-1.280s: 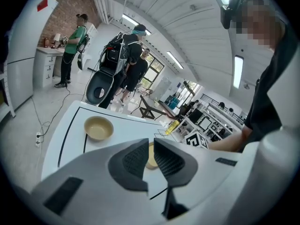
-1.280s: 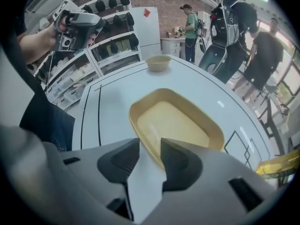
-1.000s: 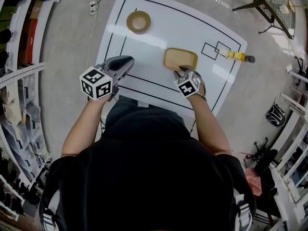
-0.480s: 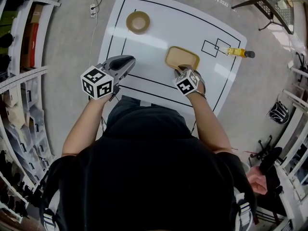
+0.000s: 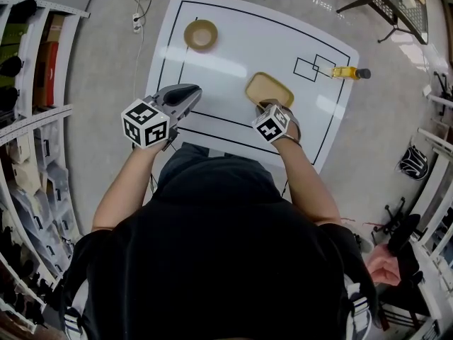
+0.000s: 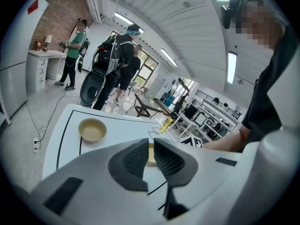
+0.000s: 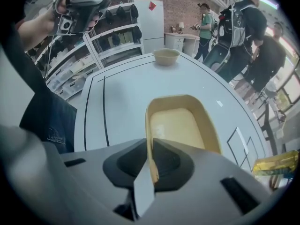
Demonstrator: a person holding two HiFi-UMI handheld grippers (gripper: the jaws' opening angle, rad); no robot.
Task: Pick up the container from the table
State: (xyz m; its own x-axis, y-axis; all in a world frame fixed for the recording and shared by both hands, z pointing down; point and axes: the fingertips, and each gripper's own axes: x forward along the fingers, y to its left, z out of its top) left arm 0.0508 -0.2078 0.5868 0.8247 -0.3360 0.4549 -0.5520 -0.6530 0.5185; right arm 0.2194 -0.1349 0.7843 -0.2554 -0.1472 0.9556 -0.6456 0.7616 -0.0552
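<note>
The container [image 5: 269,88] is a shallow tan rectangular tray on the white table [image 5: 233,55], just right of centre. My right gripper [image 5: 267,105] points steeply down at its near edge. In the right gripper view the jaws are closing, and the container's [image 7: 180,125] near rim wall stands pinched between the dark pads of that gripper [image 7: 152,158]. My left gripper [image 5: 185,94] hovers over the table's front left, apart from the container. In its own view the left gripper [image 6: 150,151] has its jaws almost together with nothing between them.
A tan round bowl [image 5: 200,34] sits at the table's far left corner. A yellow bottle [image 5: 347,72] lies at the far right edge. Black lines mark the tabletop. Shelving runs along the left, and several people stand beyond the table's far end.
Both grippers keep their places, the right one staying at the container's near edge. Only the whole head view has drifted slightly.
</note>
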